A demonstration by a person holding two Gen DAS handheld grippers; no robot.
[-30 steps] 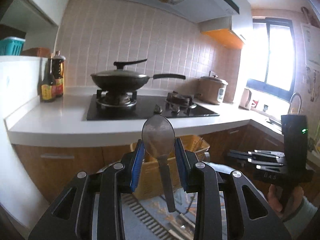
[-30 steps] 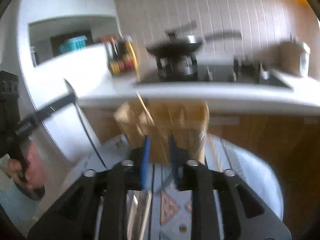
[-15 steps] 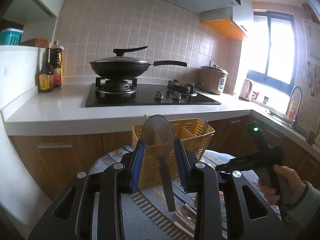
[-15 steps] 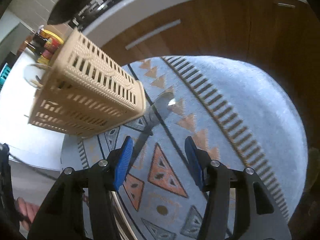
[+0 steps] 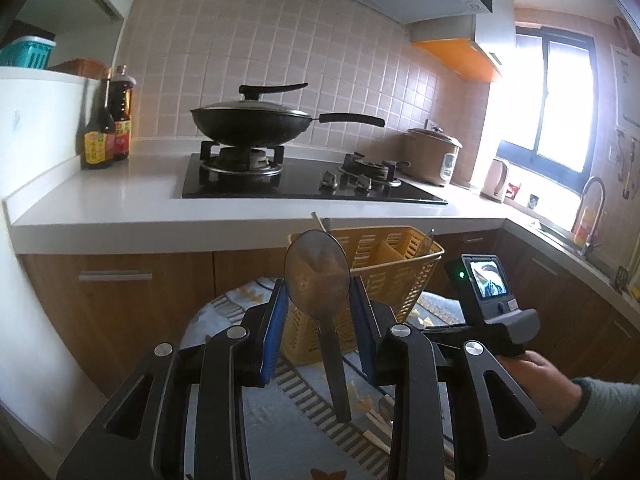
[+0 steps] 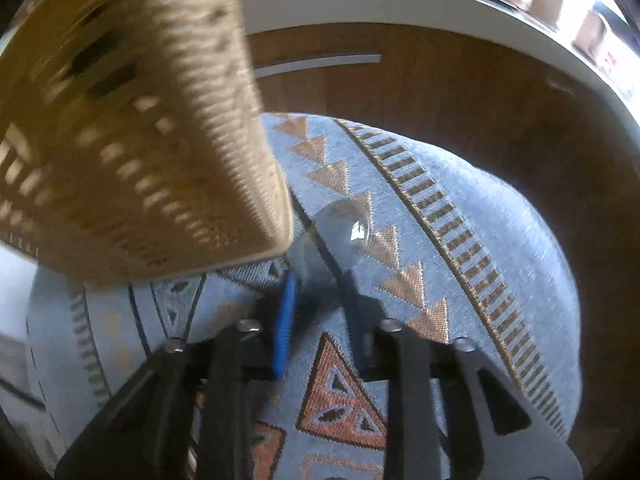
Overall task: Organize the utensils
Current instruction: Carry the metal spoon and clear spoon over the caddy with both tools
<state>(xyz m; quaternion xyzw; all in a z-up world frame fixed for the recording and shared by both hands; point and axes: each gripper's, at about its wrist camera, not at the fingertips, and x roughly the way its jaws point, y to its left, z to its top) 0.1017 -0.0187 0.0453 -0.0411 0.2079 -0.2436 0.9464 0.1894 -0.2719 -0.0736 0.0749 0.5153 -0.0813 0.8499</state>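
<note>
A: Start with the left tool (image 5: 318,312). What is it doing?

B: It is clamped on a spoon (image 5: 318,280), bowl up, the blue pads against the bowl's lower edges. The handle hangs down between the fingers and its end stops in front of the cloth.

A: And the basket (image 5: 384,272)?

B: Right behind the spoon, standing on the patterned cloth (image 5: 280,420). Much of its front wall is covered by the spoon and the pads. Two thin stick ends and a metal tip poke above its rim; what they belong to is hidden inside.

A: Anything lying loose?

B: In front of the basket, low on the cloth, pale sticks (image 5: 376,432) show between the tool's arms, partly cut off.

A: The right tool?

B: From the left camera only its back and small screen show, right of the basket. In its own view the right tool (image 6: 318,300) sits just below the basket's corner, jaws narrow, around a dark handle that runs to a second spoon (image 6: 352,220) flat on the cloth. The frame is blurred, so I cannot tell whether the pads touch it.
</note>
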